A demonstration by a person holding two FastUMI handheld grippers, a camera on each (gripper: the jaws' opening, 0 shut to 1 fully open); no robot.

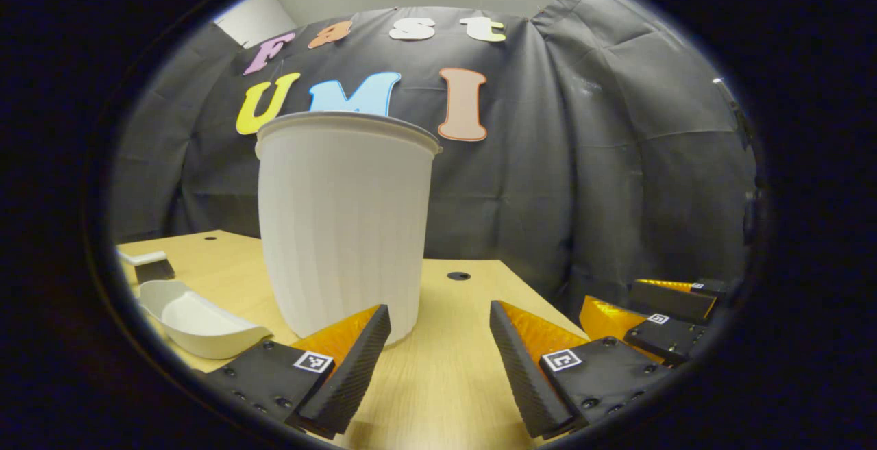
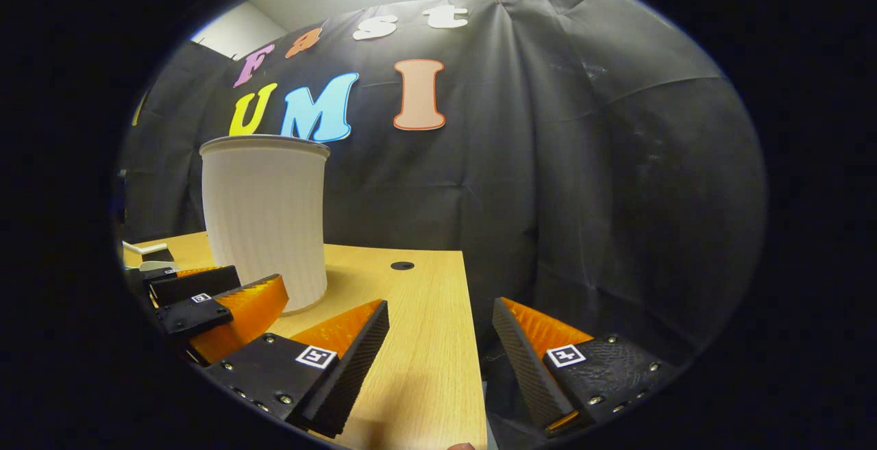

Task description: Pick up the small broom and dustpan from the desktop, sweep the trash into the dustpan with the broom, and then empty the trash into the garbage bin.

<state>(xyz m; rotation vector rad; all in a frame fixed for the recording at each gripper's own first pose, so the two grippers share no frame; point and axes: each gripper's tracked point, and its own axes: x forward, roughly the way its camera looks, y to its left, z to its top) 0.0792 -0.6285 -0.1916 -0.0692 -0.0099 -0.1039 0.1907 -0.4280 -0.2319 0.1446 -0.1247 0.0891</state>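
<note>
- Opening step by the look of it: nothing picked up, both tools lying on the desktop (image 1: 452, 381).
- Left gripper (image 1: 438, 357) at the bottom of the left gripper view, jaws spread wide, nothing between them, pointed at the garbage bin (image 1: 342, 224) standing centre-left.
- Right gripper (image 2: 438, 361) at the bottom of the right gripper view, jaws likewise apart and empty, hanging over the desktop's right edge.
- Dustpan (image 1: 199, 323) at lower left of the left gripper view, just left of the bin's base; small broom (image 1: 147, 265) a little beyond it, near the left rim.
- No trash distinguishable on the wood.
- Next, probably: swing the left gripper leftward past the bin toward the dustpan, bring the right gripper across for the broom; handles too small to judge a grasp point.
</note>
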